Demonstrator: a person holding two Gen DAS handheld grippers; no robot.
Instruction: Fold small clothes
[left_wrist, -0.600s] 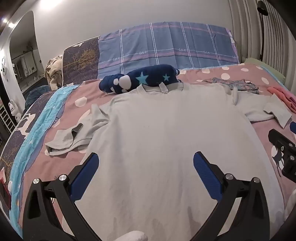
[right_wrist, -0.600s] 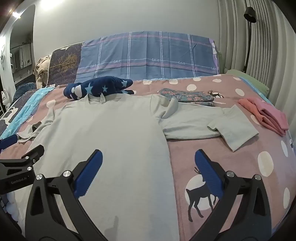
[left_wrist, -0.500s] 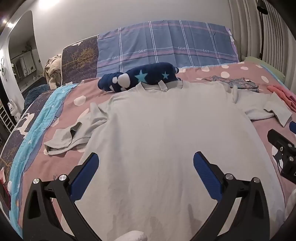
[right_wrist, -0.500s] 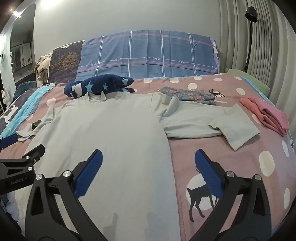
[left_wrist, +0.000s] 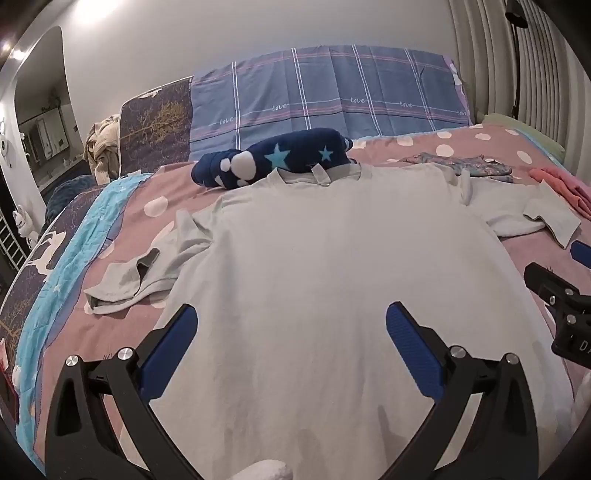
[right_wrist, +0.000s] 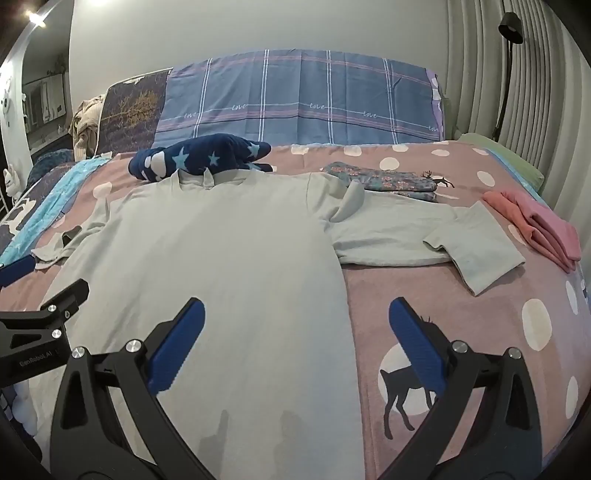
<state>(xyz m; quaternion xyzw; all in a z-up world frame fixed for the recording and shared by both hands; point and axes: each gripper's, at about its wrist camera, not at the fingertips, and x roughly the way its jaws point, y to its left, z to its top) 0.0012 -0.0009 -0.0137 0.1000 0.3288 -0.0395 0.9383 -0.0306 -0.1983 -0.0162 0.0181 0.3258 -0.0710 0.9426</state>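
A pale grey long-sleeved shirt lies spread flat on the pink bed cover, collar away from me; it also shows in the right wrist view. Its left sleeve is bunched up. Its right sleeve lies out to the side with the cuff folded over. My left gripper is open and empty above the shirt's lower middle. My right gripper is open and empty above the shirt's right edge.
A navy star-print bundle lies behind the collar. A folded floral garment and folded pink clothes lie at the right. Plaid pillows stand along the wall. A turquoise blanket runs down the bed's left edge.
Both grippers have drawn back and lifted slightly, so the shirt sits a little lower in both views. The jaws stay open. The shirt has not moved.
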